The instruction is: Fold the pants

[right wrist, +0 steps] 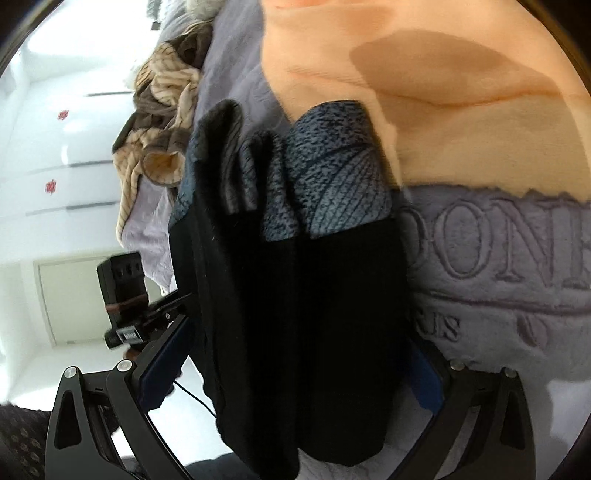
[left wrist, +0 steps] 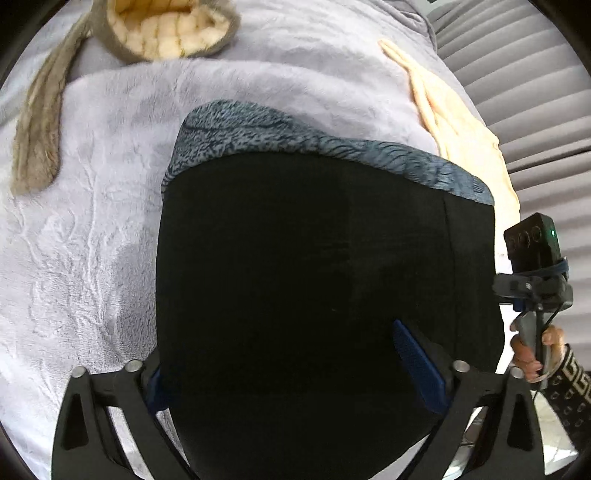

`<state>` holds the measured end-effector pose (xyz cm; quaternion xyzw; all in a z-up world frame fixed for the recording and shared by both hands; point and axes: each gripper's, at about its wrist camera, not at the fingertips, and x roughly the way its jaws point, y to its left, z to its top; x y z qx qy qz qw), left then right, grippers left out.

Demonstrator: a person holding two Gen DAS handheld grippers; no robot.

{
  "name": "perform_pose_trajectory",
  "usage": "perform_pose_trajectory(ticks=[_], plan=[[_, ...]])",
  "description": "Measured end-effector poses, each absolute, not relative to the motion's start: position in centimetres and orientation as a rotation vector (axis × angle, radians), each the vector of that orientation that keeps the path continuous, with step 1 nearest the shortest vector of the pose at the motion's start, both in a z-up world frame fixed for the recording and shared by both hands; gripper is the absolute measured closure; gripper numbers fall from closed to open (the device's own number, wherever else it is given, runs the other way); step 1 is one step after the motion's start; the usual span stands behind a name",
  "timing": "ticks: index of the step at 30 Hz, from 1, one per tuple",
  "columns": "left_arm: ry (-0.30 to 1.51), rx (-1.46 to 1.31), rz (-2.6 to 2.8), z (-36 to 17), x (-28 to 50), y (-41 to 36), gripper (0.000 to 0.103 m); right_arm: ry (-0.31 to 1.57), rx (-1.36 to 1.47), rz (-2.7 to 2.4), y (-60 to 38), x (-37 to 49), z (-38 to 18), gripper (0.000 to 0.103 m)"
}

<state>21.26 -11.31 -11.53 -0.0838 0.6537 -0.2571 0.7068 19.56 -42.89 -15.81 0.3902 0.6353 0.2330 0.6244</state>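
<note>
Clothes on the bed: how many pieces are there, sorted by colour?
Black with blue-grey fleece lining: 1, the pants, held between both grippers' fingers
Cream-peach: 1, a garment beside the pants
Brown with cream lining: 1, a garment farther up the lilac blanket
Total: 3 pieces

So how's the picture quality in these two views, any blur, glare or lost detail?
Left wrist view: sharp on the lavender blanket, but the black pants are a featureless dark mass. Right wrist view: the peach cloth is softly blurred, and the white background is blown out. Both show fisheye curvature.
</note>
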Motion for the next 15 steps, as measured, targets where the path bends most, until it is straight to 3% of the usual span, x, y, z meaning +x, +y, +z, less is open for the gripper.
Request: perform_pose_trajectory(ticks=[1,3,6,9,15], plan=[[1.442,-0.182,-0.573,-11.2,21.0,-11.3,0.011,1.471,0.891,0.528,-42.9,19.4,-15.7,0.016],[1.41,-0.179,-0.591,-9.9,20.5,-10.9,0.03,1.473,0.884,0.521,-42.9,19.2,-15.4,0.022],[1.383,-0.171,-0.605,-8.0,19.9,-10.1,0.042,1.44,0.887,0.523,-43.2,18.7,-14.0,0.035],[1.364,-0.181,-0.625,-6.0,19.7,-8.7,0.044,1.392,0.947,0.538,-43.6,17.8,-12.4,0.049],[1.349,-0.178,-0.631,-1.8,17.2,-6.5,0.044,1.387,0.965,0.598,-41.6,15.6,-9.6,0.049]])
